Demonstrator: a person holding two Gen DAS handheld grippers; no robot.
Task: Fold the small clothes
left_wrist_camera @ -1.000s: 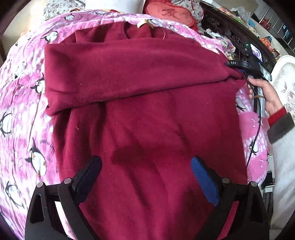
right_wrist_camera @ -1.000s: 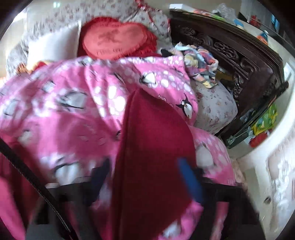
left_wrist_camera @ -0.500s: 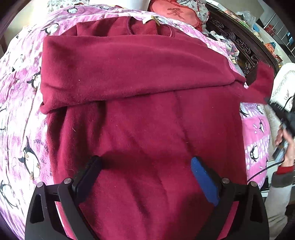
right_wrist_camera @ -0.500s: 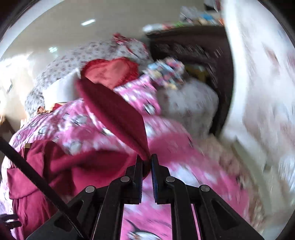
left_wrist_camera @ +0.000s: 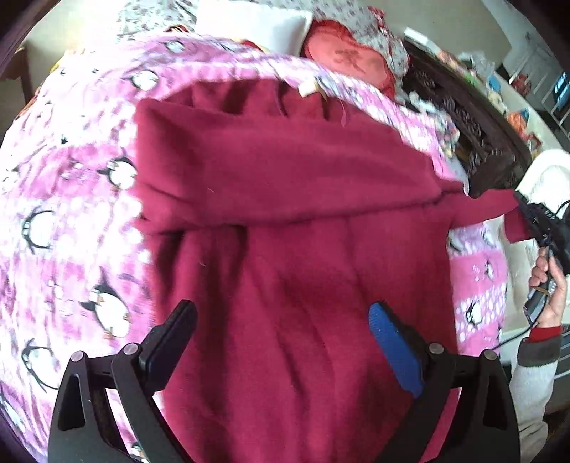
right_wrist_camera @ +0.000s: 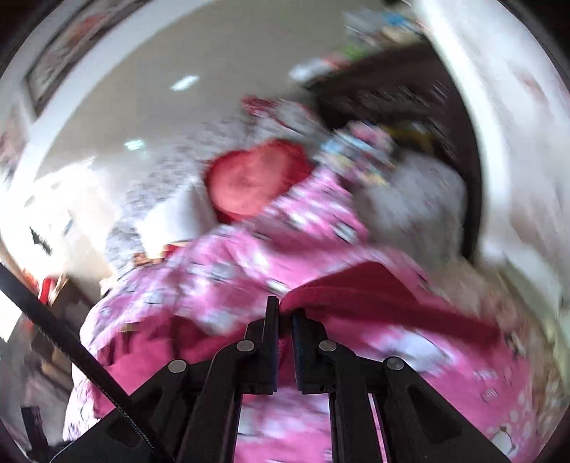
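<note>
**Over the bed, sleeve in my right gripper**

Across the pink penguin blanket (left_wrist_camera: 71, 220) lies the maroon sweater (left_wrist_camera: 302, 256), spread flat with its collar toward the far pillows. One sleeve (left_wrist_camera: 285, 178) is folded over the chest, forming a wide band from the left edge to the right shoulder. Near the collar a pale tag (left_wrist_camera: 308, 89) shows.

My left gripper (left_wrist_camera: 281, 338) hangs over the lower half of the sweater with its jaws spread wide, one black finger on the left and one blue-padded finger (left_wrist_camera: 392, 345) on the right, and nothing between them. Whether the fingertips touch the fabric I cannot tell.

My right gripper (right_wrist_camera: 285, 320) has its jaws drawn nearly together, pinching the end of the other sleeve (right_wrist_camera: 374, 295). From the left wrist view that sleeve stretches out past the right edge of the blanket to where my right hand (left_wrist_camera: 550, 285) holds the tool. The right wrist view is heavily blurred; the maroon cloth runs from the jaws off to the right, above the pink blanket.

Beyond the blanket sit a red heart-shaped cushion (left_wrist_camera: 349, 60) and a white pillow (left_wrist_camera: 249, 25), with dark carved wooden furniture (left_wrist_camera: 473, 131) to the right.
</note>
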